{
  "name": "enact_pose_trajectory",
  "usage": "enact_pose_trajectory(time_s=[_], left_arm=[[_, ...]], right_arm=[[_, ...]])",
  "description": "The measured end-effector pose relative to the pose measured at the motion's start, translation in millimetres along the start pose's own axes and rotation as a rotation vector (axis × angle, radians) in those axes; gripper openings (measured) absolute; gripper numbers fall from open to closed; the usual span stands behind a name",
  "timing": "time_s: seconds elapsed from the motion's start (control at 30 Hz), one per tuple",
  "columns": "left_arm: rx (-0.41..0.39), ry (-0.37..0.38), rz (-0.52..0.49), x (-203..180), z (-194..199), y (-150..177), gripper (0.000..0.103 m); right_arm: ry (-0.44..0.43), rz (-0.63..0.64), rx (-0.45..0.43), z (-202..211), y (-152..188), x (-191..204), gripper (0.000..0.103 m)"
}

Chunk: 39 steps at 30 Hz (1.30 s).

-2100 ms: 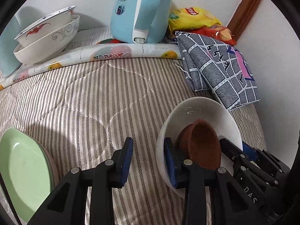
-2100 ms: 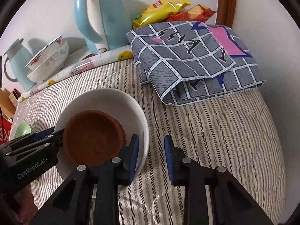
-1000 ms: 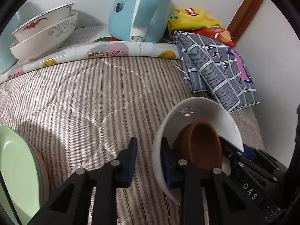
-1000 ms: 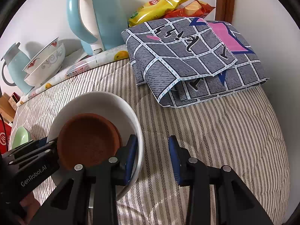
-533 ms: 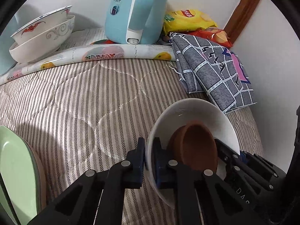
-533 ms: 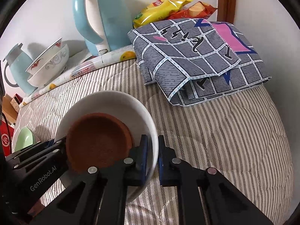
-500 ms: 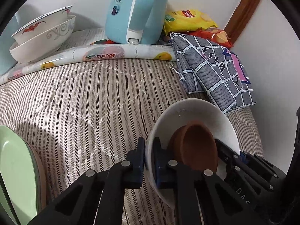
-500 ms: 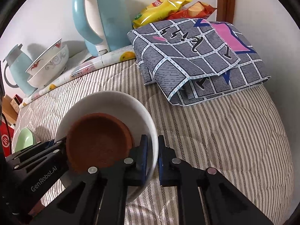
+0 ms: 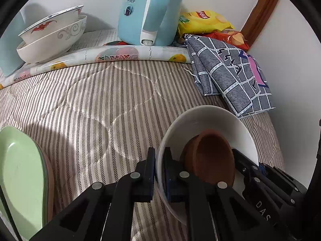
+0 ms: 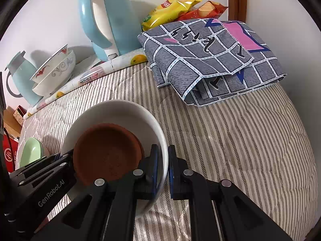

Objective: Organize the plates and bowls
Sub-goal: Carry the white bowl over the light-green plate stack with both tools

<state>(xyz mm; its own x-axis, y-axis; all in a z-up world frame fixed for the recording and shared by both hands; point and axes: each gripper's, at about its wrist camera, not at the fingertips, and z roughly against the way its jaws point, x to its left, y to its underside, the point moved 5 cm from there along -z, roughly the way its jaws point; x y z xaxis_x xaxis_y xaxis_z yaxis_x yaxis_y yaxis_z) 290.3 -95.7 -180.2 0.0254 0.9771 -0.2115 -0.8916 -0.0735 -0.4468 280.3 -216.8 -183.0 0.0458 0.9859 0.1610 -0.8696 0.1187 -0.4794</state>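
Observation:
A white bowl [image 9: 202, 118] [image 10: 120, 112] sits on the striped quilt with a small brown dish [image 9: 212, 158] [image 10: 106, 152] inside it. My left gripper [image 9: 159, 160] is shut on the bowl's left rim, one finger outside and one inside. My right gripper [image 10: 163, 158] is shut on the opposite rim in the same way. Each view shows the other gripper across the bowl. Two patterned white bowls [image 9: 52, 36] [image 10: 54, 72] are stacked at the back left. A green plate [image 9: 20, 172] [image 10: 32, 152] lies on a brownish one at the left.
A light blue kettle [image 9: 150, 10] [image 10: 108, 20] stands at the back on a fruit-print mat [image 9: 112, 54]. A folded grey checked cloth [image 9: 228, 74] [image 10: 210, 60] lies at the right, with snack bags [image 9: 202, 20] [image 10: 174, 8] behind it. A second blue jug [image 10: 18, 80] stands far left.
Both grippers have closed from open onto opposite rims of the white bowl. The bowl and both hands have barely shifted.

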Motion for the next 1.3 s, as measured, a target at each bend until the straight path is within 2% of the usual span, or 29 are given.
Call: enact_pose_trajectory(time_s=[1.3], left_arm=[[-0.082,-0.012,0.006,14,72,15,0.008]], right_arm=[[-0.023,0.015,-0.086,62,15,32,0.009]])
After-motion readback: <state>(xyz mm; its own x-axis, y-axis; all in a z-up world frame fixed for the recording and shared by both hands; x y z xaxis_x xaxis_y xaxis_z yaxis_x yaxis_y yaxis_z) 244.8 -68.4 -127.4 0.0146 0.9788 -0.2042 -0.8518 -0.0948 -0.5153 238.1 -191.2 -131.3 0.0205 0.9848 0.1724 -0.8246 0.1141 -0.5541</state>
